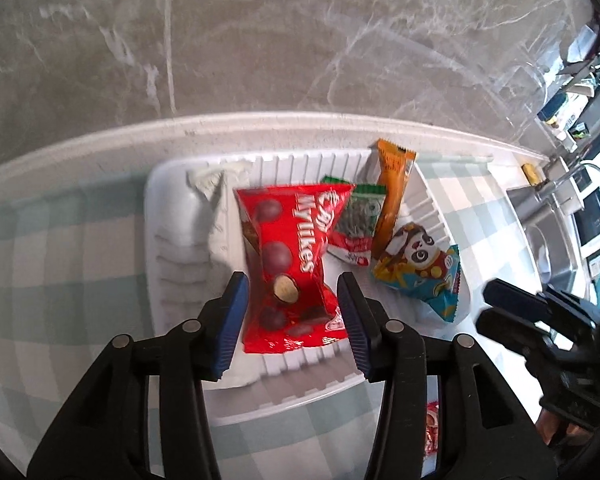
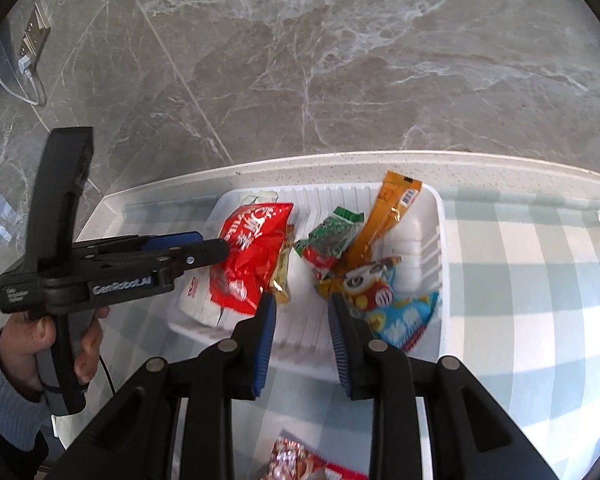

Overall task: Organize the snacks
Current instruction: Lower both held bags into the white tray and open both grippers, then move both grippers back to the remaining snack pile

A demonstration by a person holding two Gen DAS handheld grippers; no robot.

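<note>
A white ribbed tray [image 1: 167, 216] [image 2: 436, 220] holds several snacks. A red Mylikes bag [image 1: 287, 256] [image 2: 251, 256] lies in the tray's left part. My left gripper [image 1: 293, 320] [image 2: 215, 248] is open, its blue pads either side of the bag's lower half, not pressing it. Beside it lie a green and red packet [image 1: 358, 220] [image 2: 332, 240], an orange stick packet [image 1: 392, 192] [image 2: 384, 224] and a blue panda packet [image 1: 420, 268] [image 2: 396, 312]. My right gripper [image 2: 302, 336] [image 1: 496, 304] is open and empty over the tray's near edge.
The tray sits on a green and white checked cloth [image 2: 520, 280] at the counter's far edge, with grey marble floor [image 2: 340, 60] beyond. A red and white packet [image 2: 300, 464] [image 1: 432, 428] lies on the cloth near me. A sink [image 1: 548, 232] is at the right.
</note>
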